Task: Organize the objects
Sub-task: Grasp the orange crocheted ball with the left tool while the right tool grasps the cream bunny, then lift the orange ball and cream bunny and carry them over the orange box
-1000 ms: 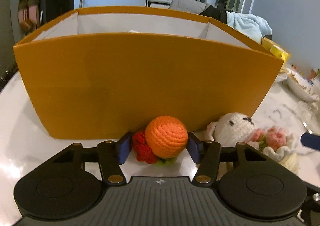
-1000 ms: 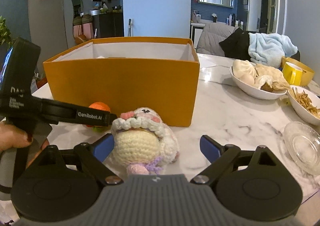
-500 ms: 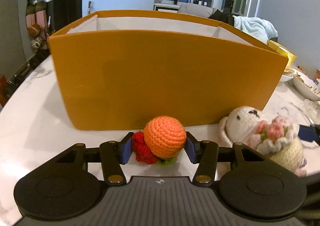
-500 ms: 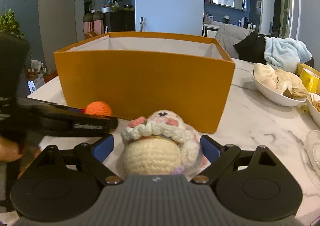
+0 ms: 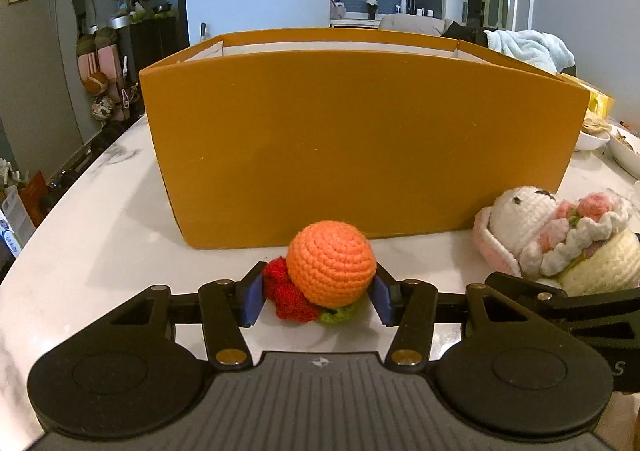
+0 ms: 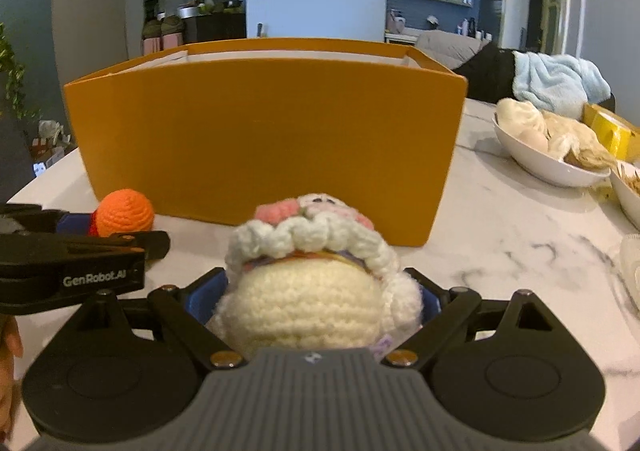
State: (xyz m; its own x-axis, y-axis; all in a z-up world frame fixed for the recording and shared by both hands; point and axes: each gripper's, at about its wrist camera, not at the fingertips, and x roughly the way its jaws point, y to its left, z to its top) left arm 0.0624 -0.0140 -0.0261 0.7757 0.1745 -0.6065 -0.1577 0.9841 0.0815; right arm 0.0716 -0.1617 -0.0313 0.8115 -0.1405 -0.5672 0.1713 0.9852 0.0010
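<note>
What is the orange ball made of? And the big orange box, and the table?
The orange ball looks like crocheted yarn: you can see rows of little stitches, soft and matte. The orange box seems to be stiff cardboard, with flat smooth walls and a paler inside. The table looks like polished marble or a lookalike: white, grey veins, shiny.

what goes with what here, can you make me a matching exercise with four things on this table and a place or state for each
Things:
1. crochet orange
2. crochet doll
3. orange box
4. white bowl

Places or states:
A. stands open-topped behind both toys
B. between the pads of the left hand-held gripper
C. holds buns, at the right of the table
D. between the fingers of the right hand-held gripper

Pairs: 1-B, 2-D, 3-A, 4-C
</note>
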